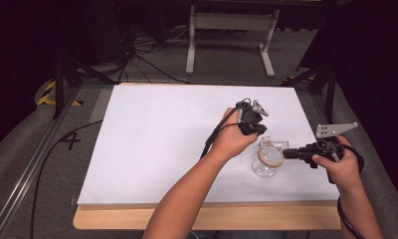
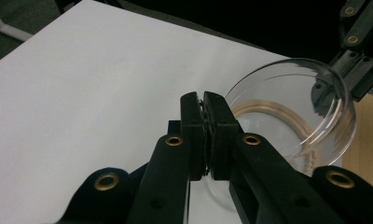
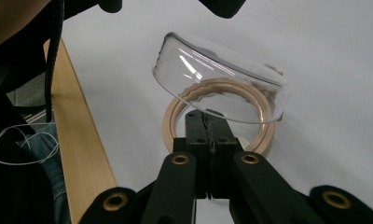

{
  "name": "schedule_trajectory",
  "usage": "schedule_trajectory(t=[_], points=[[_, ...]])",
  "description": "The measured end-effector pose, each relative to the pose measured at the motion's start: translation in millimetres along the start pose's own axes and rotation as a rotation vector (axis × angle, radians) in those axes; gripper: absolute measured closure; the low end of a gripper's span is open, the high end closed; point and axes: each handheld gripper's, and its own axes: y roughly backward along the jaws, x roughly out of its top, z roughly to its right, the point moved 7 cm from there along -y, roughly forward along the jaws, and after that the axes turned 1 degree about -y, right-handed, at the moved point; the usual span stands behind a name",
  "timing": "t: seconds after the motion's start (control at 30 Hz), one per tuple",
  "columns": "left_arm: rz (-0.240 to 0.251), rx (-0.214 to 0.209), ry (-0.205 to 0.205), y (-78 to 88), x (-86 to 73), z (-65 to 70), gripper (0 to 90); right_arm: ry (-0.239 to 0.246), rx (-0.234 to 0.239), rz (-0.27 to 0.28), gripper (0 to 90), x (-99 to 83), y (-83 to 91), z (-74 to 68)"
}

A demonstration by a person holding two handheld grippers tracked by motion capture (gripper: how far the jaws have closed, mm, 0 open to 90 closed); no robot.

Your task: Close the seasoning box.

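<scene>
A small clear glass jar (image 1: 264,167) stands on the white board (image 1: 162,139) near its front right. A beige ring (image 3: 264,121) lies around the jar's mouth. Above it the round glass lid (image 3: 212,84) is tilted up, open toward the camera in the right gripper view. My left gripper (image 1: 252,129) comes from the far side, and in its own view the left gripper (image 2: 208,135) is shut on the rim of the lid (image 2: 292,102). From the right, my right gripper (image 1: 285,153) lies level, and in its own view the right gripper (image 3: 211,135) is shut on the ring's near edge.
The board rests on a wooden table whose edge (image 1: 112,219) shows at the front, close to the jar. A white metal stand (image 1: 232,30) and loose cables (image 1: 147,50) sit on the floor beyond. The board's left half (image 1: 137,124) is bare.
</scene>
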Motion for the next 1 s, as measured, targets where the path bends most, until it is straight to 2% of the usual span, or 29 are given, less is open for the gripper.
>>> schedule_trajectory(t=[0.17, 0.23, 0.3, 0.33, 0.37, 0.5, 0.63, 0.7, 1.0], points=[[-0.02, 0.006, 0.04, 5.9, -9.0, -3.1, 86.7, 0.011, 0.009, -0.052, 90.0, -3.0, -0.7, -3.7], [-0.024, 0.01, 0.042, 8.3, -11.7, -4.6, 86.5, 0.015, 0.009, -0.086, 90.0, -5.5, -1.5, -4.8], [-0.029, 0.01, 0.04, 10.0, -13.6, -5.3, 86.5, 0.021, 0.006, -0.097, 90.0, -6.5, -1.9, -4.5], [-0.026, 0.012, 0.052, 10.7, -14.9, -5.1, 86.4, 0.023, 0.003, -0.111, 90.0, -8.0, -2.4, -4.1], [-0.033, 0.012, 0.047, 11.9, -16.5, -5.7, 86.0, 0.019, 0.009, -0.136, 90.0, -10.6, -3.4, -4.1], [-0.038, 0.019, 0.053, 12.9, -24.3, -8.6, 85.6, 0.026, 0.017, -0.167, 90.0, -13.6, -5.1, -4.8], [-0.043, 0.019, 0.081, 13.1, -32.8, -11.3, 85.3, 0.029, 0.017, -0.214, 90.0, -17.9, -7.8, -5.5], [-0.045, 0.021, 0.083, 13.2, -35.2, -12.6, 84.6, 0.03, 0.017, -0.234, 90.0, -20.2, -9.6, -5.1], [-0.052, 0.024, 0.096, 15.6, -43.0, -15.6, 83.9, 0.034, 0.038, -0.281, 90.0, -25.2, -12.8, -7.2]])
